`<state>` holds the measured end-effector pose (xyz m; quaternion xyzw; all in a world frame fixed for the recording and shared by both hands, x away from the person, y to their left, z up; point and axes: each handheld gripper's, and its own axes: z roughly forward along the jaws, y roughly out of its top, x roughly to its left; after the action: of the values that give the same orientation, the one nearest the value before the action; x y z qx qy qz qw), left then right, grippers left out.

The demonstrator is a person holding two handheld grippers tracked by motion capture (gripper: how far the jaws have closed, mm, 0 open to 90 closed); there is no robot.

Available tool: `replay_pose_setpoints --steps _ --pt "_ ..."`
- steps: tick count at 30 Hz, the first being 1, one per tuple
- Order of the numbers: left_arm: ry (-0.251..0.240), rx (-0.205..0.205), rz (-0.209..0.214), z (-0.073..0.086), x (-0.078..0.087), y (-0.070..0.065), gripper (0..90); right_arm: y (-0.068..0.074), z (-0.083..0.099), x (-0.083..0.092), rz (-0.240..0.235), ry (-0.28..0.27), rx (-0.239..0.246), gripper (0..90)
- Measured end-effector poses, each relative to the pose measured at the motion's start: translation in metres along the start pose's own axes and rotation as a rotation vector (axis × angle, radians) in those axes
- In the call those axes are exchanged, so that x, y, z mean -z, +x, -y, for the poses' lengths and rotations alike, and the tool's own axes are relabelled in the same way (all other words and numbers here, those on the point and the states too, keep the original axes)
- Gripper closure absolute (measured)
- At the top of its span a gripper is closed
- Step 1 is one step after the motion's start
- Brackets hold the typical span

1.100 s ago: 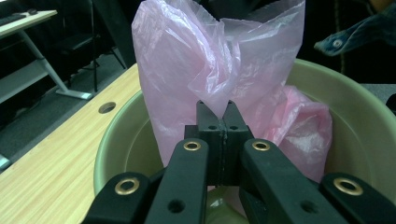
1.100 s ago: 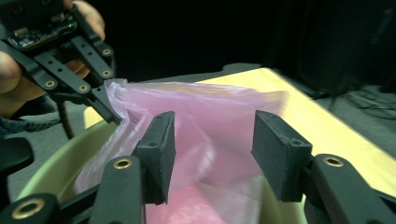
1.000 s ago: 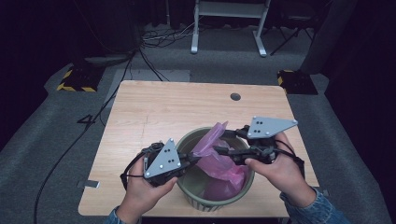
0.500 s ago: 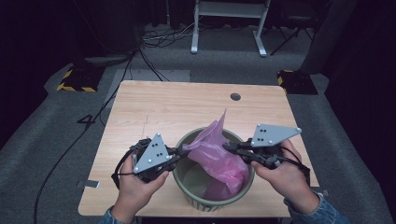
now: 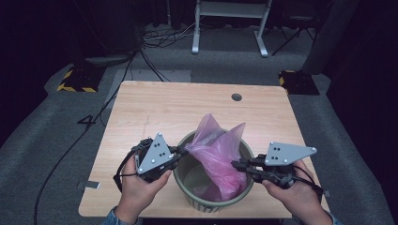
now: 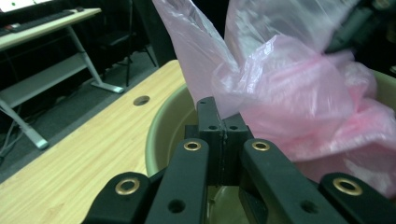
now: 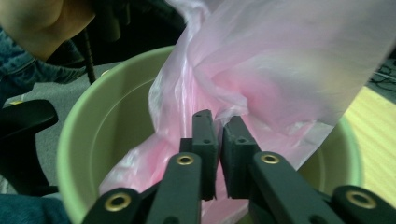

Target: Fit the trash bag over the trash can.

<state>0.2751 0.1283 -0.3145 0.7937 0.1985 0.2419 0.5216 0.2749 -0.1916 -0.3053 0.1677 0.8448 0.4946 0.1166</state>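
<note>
your left gripper jaws clamp pink bag film at their tips; right gripper jaws, just reopening slightly, pinch film over the green bin.

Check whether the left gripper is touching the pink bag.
Touching. In the left gripper view, the left gripper has its fingers shut on a fold of the pink bag above the green bin.

The pink bag is thin, translucent, crinkled plastic film; the green bin smooth, matt plastic; beneath it, the tabletop pale, matt wood-grain laminate.
</note>
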Motion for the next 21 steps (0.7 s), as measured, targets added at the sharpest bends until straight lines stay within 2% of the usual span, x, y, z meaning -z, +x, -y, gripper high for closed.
replay_pose_setpoints --steps 3,7,10,17,21 --pt "-0.010 0.007 -0.013 0.0000 0.0027 0.0020 90.0 0.0033 0.0018 -0.0007 0.000 0.008 0.004 82.7" --pt "-0.016 0.005 -0.036 0.0001 0.0054 0.0038 90.0 0.0031 0.0015 0.0005 0.000 0.013 0.005 85.2" --pt "-0.026 0.014 -0.043 -0.0004 0.0063 0.0063 90.0 0.0051 0.0007 0.0022 0.004 0.000 0.019 90.0" --pt "-0.032 0.003 -0.058 -0.0052 0.0060 0.0073 90.0 0.0053 -0.0006 0.0058 0.013 -0.032 0.007 90.0" --pt "-0.037 -0.010 -0.074 -0.0061 0.0072 0.0046 90.0 0.0019 0.0024 0.0072 0.024 -0.026 -0.014 79.2"
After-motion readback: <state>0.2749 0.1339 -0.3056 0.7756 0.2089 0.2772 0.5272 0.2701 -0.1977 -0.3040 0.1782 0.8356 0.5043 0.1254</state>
